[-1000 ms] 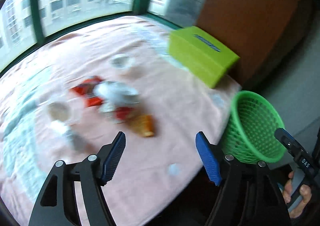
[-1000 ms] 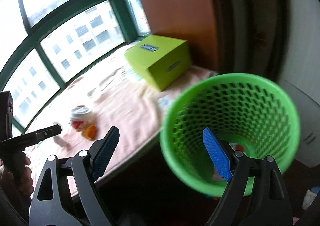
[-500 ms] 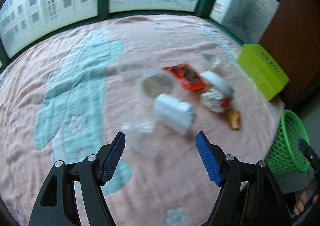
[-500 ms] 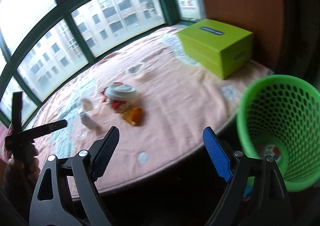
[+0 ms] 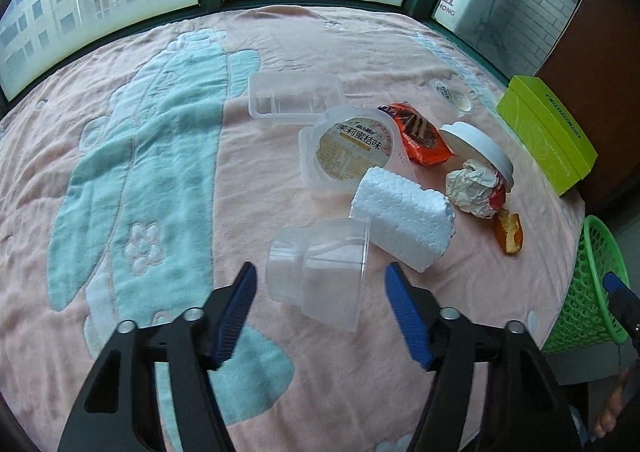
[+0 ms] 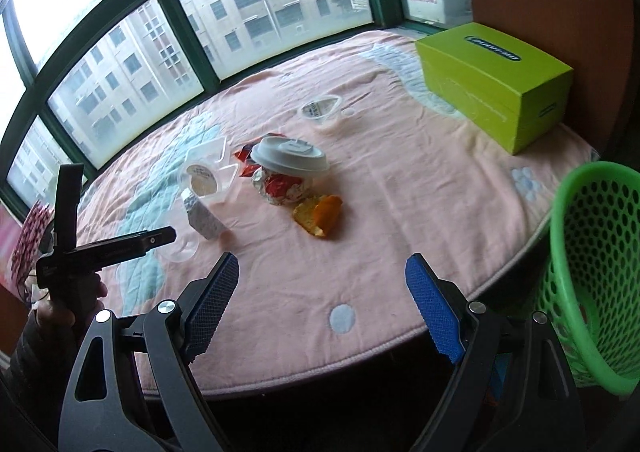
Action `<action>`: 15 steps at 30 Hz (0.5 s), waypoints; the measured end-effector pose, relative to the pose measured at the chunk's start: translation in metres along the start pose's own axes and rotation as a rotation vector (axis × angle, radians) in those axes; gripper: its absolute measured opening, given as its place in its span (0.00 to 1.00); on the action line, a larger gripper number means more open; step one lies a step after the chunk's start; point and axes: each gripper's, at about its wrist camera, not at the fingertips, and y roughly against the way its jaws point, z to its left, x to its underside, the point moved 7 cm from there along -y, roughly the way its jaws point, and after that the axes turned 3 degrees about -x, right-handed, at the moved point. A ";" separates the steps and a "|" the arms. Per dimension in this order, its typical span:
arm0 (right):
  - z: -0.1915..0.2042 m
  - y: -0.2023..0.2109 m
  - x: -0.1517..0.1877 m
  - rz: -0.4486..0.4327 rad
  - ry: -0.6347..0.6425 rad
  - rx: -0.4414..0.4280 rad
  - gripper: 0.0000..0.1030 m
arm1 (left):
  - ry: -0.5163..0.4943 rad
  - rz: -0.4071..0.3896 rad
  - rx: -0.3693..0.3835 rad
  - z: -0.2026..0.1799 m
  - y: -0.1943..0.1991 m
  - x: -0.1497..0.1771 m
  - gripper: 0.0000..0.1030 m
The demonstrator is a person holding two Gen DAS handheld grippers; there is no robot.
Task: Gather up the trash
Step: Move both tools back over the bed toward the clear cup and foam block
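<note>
Here the left gripper (image 5: 320,294) hangs over a clear cup (image 5: 320,272) lying on the pink blanket (image 5: 280,51), jaws closing, pads either side but apart from it. Foam block (image 5: 404,219), wrapper (image 5: 474,187) and peel (image 5: 509,232) lie rightward. The right gripper (image 6: 320,292) stands spread and empty beside the basket (image 6: 592,252).

On the pink-blanketed tabletop (image 5: 280,392), a clear plastic cup (image 5: 320,276) lies on its side touching a white foam block (image 5: 404,217); beyond them sits a lidded round tub (image 5: 354,147), perhaps against a clear rectangular tray (image 5: 294,99). A green mesh basket (image 6: 596,272) stands off the right edge.
</note>
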 end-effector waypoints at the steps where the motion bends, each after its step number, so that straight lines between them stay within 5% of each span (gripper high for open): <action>1: 0.001 -0.002 0.000 0.003 0.005 -0.001 0.82 | 0.003 0.000 0.006 0.000 -0.001 0.000 0.54; 3: 0.006 -0.006 0.001 0.014 0.020 -0.002 0.82 | -0.002 -0.010 0.017 -0.001 -0.001 -0.001 0.44; 13: 0.033 -0.033 0.001 0.053 0.082 -0.035 0.82 | -0.007 -0.052 0.037 0.007 0.014 -0.003 0.39; 15: 0.043 -0.041 0.001 0.064 0.108 -0.046 0.82 | 0.008 -0.049 0.065 0.011 0.019 -0.004 0.11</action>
